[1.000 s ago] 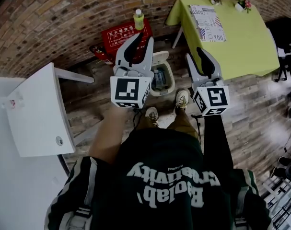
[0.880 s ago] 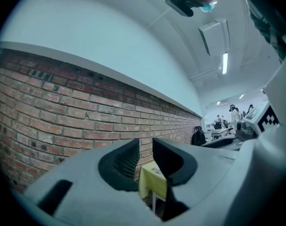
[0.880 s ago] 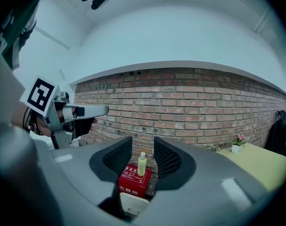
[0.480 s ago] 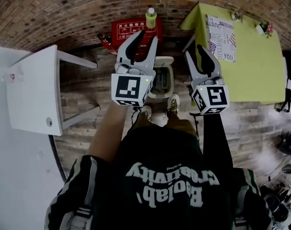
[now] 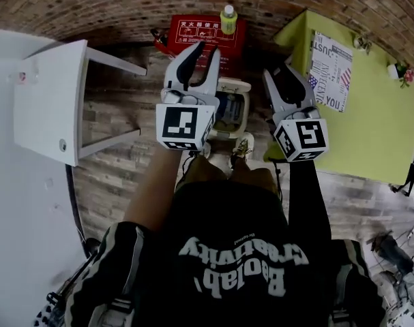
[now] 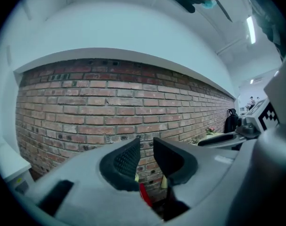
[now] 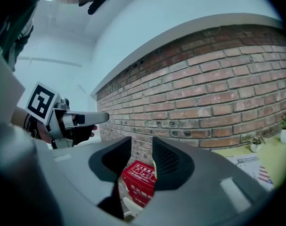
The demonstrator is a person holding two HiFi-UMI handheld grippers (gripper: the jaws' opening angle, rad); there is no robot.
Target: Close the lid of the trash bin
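Now the person stands squarer to the trash bin (image 5: 242, 120), lid (image 5: 234, 84) unclosed; left tongs (image 5: 201, 46) just narrowed slightly, right tongs (image 5: 280, 73) likewise agape, empty.

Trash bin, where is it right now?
In the head view the trash bin sits on the floor at centre, just ahead of the person's shoes and in front of the red box against the brick wall.

floor (image 5: 118, 176): wood planks | on it: trash bin (image 5: 232, 86), red box (image 5: 213, 33), white table (image 5: 46, 101) | bin apparently open
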